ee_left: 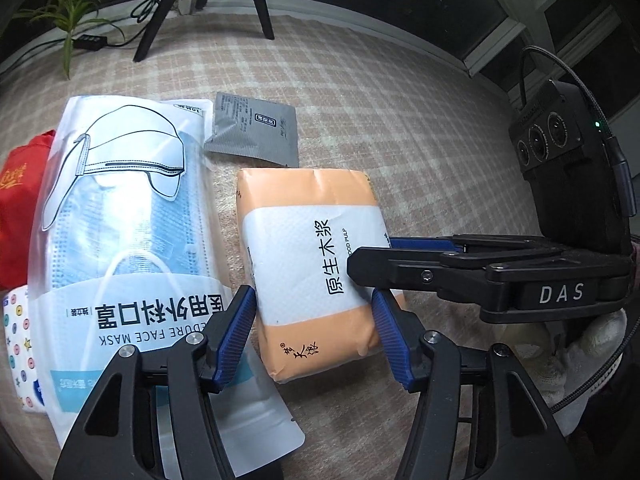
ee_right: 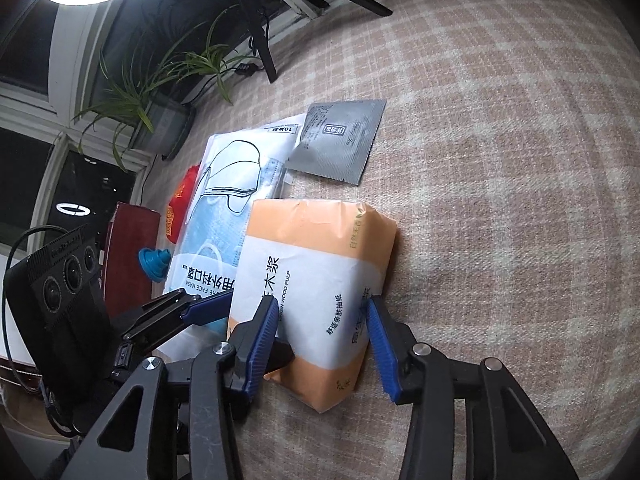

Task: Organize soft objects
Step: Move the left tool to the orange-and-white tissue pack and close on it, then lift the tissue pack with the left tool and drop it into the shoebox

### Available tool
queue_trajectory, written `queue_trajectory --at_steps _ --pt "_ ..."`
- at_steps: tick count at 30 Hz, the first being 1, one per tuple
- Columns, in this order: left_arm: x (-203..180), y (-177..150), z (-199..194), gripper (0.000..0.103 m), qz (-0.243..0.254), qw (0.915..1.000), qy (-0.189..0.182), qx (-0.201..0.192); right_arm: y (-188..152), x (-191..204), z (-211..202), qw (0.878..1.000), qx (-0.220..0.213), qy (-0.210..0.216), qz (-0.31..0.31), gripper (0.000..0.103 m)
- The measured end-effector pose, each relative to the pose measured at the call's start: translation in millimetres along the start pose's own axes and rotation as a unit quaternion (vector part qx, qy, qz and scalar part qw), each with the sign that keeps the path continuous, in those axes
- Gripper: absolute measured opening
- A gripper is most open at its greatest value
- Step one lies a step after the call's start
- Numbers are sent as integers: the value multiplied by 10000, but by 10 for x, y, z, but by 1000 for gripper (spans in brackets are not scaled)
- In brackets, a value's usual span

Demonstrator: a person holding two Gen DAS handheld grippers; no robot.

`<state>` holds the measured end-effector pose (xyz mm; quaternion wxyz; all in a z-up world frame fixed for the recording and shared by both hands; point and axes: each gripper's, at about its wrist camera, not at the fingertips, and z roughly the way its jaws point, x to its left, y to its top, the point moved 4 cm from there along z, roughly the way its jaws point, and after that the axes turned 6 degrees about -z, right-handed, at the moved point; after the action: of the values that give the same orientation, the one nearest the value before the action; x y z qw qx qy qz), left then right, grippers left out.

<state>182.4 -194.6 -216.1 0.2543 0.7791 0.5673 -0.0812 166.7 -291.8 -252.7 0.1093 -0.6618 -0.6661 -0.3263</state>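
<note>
An orange and white tissue pack [ee_left: 316, 264] [ee_right: 316, 264] lies on the checked cloth. My left gripper [ee_left: 312, 320] straddles its near end, with one blue pad against each long side. My right gripper [ee_left: 372, 254] [ee_right: 320, 328] comes in from the right and clamps the same pack across its side, pads touching the wrapper. In the right wrist view one of the left gripper's fingers [ee_right: 204, 306] shows beside the pack's left edge. The pack rests flat on the cloth.
A clear bag of blue face masks [ee_left: 128, 216] [ee_right: 228, 192] lies left of the pack. A grey sachet [ee_left: 252, 132] [ee_right: 336, 140] sits behind it, with a red pouch [ee_left: 20, 208] and a dotted white pack [ee_left: 18, 340] further left. Plant [ee_right: 132, 92] and tripod legs [ee_left: 260, 4] stand at the back.
</note>
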Motion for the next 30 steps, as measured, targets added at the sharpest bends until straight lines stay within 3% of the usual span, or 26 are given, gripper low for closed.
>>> queue_trajectory --at_steps 13,30 --pt "-192 -78 -258 58 142 9992 -45 -370 -79 185 -271 9999 -156 -51 8 41" --pt "126 -438 -1315 58 -117 9900 200 -1394 -214 1399 -403 9948 -350 67 -951 41"
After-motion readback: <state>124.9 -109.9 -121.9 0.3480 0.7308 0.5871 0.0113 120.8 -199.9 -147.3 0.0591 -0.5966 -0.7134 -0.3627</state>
